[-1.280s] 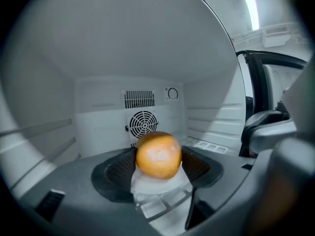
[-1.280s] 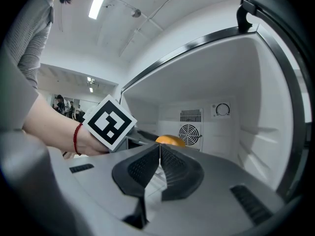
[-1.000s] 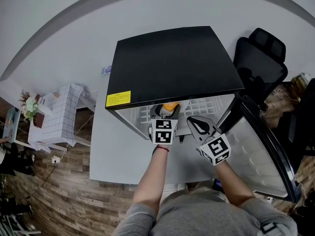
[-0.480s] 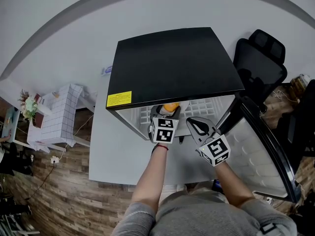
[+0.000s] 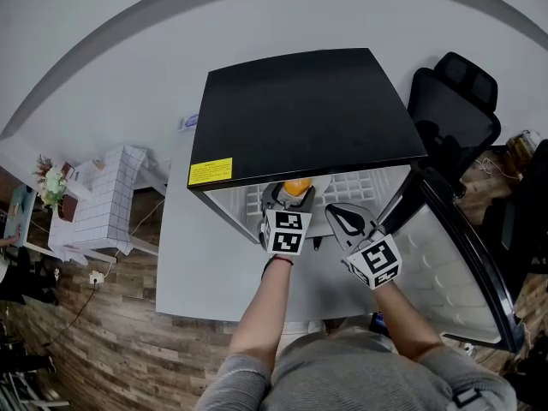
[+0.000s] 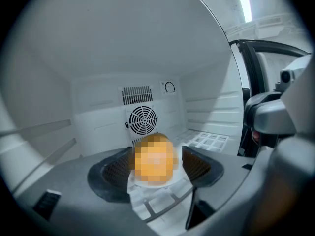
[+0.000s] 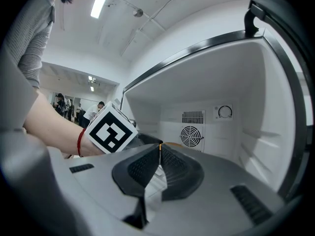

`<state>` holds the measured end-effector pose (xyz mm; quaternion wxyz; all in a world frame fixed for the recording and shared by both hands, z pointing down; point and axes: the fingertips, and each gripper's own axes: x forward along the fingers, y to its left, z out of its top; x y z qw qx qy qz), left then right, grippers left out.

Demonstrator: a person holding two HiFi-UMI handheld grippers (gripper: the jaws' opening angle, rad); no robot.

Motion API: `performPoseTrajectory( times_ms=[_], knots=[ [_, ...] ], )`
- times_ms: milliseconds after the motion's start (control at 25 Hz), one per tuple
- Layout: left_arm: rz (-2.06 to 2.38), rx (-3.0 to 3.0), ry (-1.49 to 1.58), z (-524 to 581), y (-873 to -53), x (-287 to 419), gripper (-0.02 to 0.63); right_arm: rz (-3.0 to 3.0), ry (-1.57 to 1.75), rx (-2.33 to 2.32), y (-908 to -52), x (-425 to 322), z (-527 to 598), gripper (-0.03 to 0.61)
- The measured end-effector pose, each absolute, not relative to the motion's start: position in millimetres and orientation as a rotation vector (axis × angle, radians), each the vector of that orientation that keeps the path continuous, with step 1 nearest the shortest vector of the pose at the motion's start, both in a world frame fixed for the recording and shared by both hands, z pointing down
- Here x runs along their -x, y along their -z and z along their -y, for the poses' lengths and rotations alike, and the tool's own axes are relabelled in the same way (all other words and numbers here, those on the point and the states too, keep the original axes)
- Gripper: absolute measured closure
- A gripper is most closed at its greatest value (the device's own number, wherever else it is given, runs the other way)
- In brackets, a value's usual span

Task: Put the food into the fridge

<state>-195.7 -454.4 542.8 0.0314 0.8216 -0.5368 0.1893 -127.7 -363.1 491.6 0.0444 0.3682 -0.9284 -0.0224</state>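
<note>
In the left gripper, a round orange piece of food, pinched between the two dark ribbed pads, jaws parted only by its width. Kind of food not clear. Held inside the small black-topped fridge, low over the white grid shelf, just within the open front and towards its left half. Behind it on the white back wall, a round fan grille, a slotted vent above that, and a round dial up to the right.

Right gripper closed tight, pads meeting along a thin line, nothing between them. Just beside the left gripper, on its right, at the fridge's open front. Seen from the right gripper view: the left gripper's black-and-white square-marker cube, and a red band around the wrist behind it.

Fridge door swung wide open on the right, white inner lining facing up.

On the front left corner of the fridge top, a yellow rectangular label with dark print, too small to read. On each gripper's cube, blocky marker patterns rather than letters.
</note>
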Motion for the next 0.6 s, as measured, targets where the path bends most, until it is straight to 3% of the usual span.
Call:
performPoseTrajectory(
  times_ms=[600],
  knots=[
    [1.712, -2.553, -0.389, 412.9, -513.0, 214.6, 0.307, 2.841, 0.069, -1.127, -488.4, 129.3, 346.9, 0.566]
  ],
)
